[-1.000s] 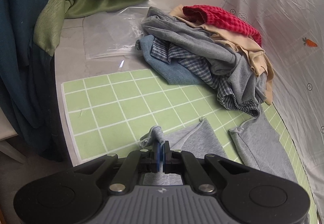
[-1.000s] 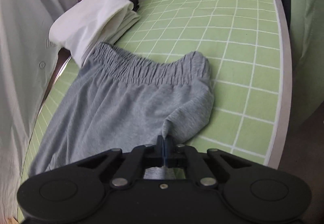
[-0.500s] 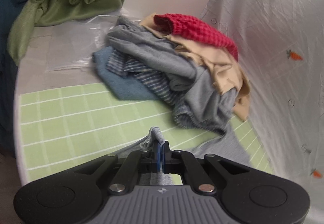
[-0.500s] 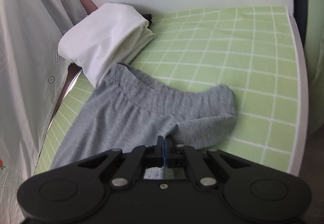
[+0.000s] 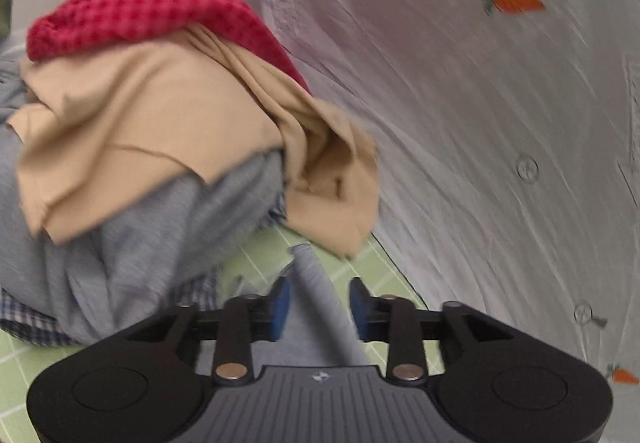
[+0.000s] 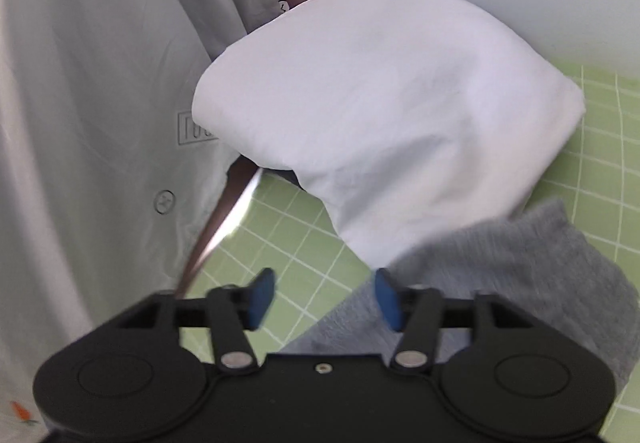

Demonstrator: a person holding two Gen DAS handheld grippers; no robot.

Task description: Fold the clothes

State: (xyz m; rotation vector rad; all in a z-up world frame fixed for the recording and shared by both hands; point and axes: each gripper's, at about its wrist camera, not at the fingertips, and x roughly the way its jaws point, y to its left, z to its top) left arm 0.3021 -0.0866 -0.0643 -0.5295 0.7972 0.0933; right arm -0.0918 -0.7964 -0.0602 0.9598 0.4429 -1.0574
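Our left gripper (image 5: 318,307) is opening, a ridge of the grey shorts (image 5: 320,295) lying loose between its pads on the green grid mat (image 5: 256,263). Our right gripper (image 6: 322,297) is opening too, the shorts beside its right pad. On the mat, an unfolded clothes pile (image 5: 132,147) sits beyond the left gripper, and a folded white garment (image 6: 380,123) overlaps the shorts.

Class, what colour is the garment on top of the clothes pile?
Red, checked; clearest in the left wrist view.

Grey shorts (image 6: 520,263), green white-gridded mat (image 6: 280,227)
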